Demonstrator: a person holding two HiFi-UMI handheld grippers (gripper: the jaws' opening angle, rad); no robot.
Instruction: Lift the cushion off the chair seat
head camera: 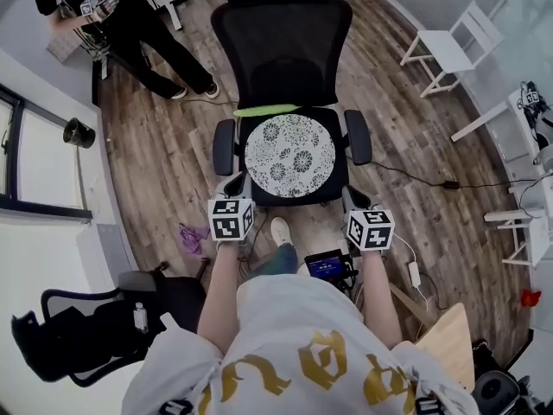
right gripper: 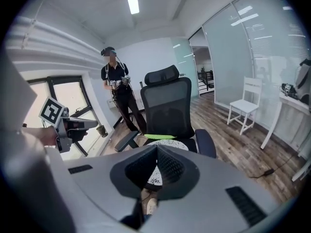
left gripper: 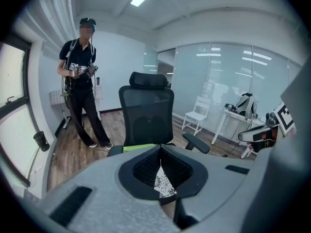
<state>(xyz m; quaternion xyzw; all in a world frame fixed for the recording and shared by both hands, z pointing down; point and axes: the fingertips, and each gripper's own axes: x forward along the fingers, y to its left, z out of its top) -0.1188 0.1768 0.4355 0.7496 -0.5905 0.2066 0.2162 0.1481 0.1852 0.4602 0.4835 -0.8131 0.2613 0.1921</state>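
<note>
A round white cushion (head camera: 289,156) with a black flower print lies flat on the seat of a black mesh office chair (head camera: 281,46). A green strip (head camera: 266,110) runs along the back of the seat. My left gripper (head camera: 233,184) is shut and empty, just off the seat's front left corner. Just as shut and empty, my right gripper (head camera: 350,200) is off the front right corner. In the left gripper view a sliver of the cushion (left gripper: 164,183) shows below the shut jaws of the left gripper (left gripper: 160,152). In the right gripper view the cushion (right gripper: 170,144) lies beyond the right gripper (right gripper: 156,149).
A person in black (head camera: 130,15) stands at the far left holding grippers. A white chair (head camera: 449,46) and white tables (head camera: 527,128) stand at the right. A second black chair (head camera: 78,327) is at the lower left. A cable (head camera: 415,180) and purple scrap (head camera: 192,236) lie on the wood floor.
</note>
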